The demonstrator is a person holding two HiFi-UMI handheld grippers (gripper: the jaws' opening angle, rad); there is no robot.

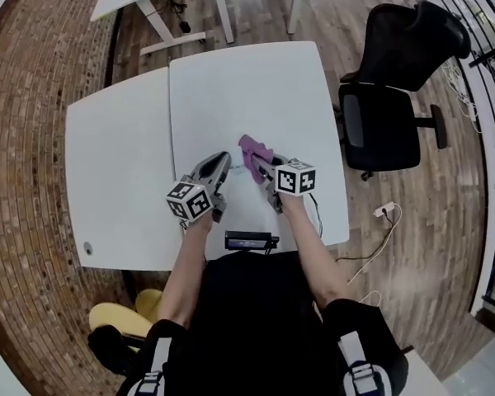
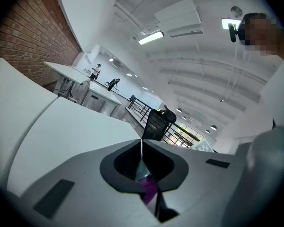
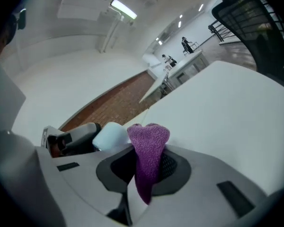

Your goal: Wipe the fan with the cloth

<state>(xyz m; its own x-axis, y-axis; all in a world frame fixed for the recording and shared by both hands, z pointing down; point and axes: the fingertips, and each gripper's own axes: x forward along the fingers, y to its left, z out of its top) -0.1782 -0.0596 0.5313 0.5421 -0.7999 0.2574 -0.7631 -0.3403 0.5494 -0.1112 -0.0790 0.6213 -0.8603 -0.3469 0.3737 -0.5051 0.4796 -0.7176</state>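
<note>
Over the near edge of the white bench (image 1: pixel 256 81), the left tongs (image 2: pixel 142 143) are closed, with the small pale blue fan (image 3: pixel 109 135) just at their tips; beside it, the right tongs (image 1: pixel 262 167) are clamped on the purple cloth (image 3: pixel 149 143), which sticks up

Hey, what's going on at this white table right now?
A person at a white table holds a gripper in each hand. The right gripper is shut on a purple cloth, which sticks up out of its jaws. The left gripper is shut, with a small pale object at its tip; whether it grips that object is unclear. Both grippers are close together near the table's front edge.
</note>
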